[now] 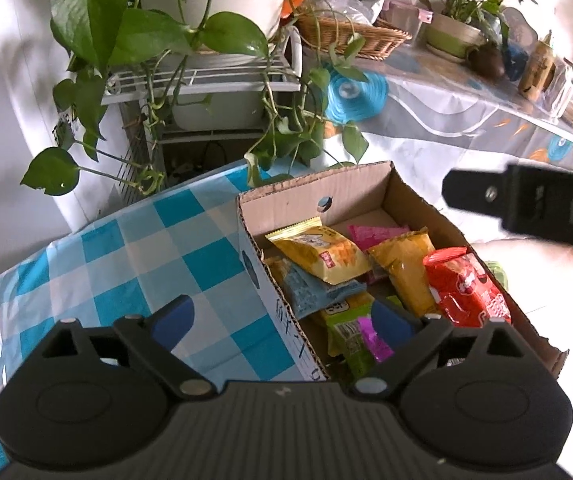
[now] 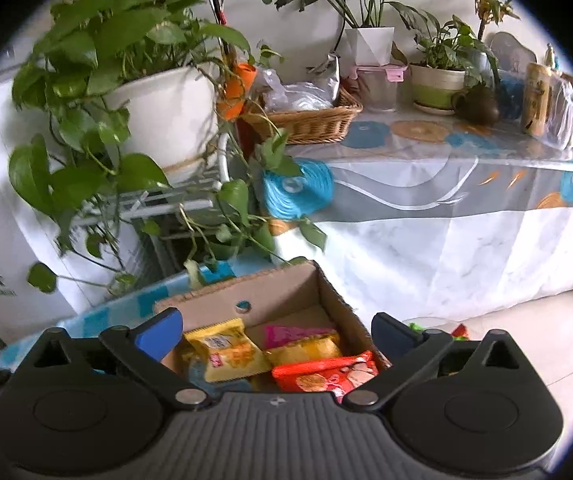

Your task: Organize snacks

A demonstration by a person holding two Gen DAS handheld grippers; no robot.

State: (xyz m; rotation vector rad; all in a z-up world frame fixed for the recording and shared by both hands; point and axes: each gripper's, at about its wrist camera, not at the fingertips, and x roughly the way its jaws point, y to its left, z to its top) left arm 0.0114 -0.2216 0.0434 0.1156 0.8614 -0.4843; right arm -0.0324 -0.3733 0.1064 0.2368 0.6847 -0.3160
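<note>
Two hand-held grippers [image 1: 286,320] [image 2: 274,330] gape over one snack box [image 1: 366,192].

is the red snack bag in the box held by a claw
No, the red snack bag lies loose in the cardboard box, and both the left claw and right claw stand open and empty.

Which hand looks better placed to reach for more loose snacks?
Probably the right. The right gripper is open and empty, and loose packets show on the floor right of the box. The left gripper straddles the box's left wall.
</note>
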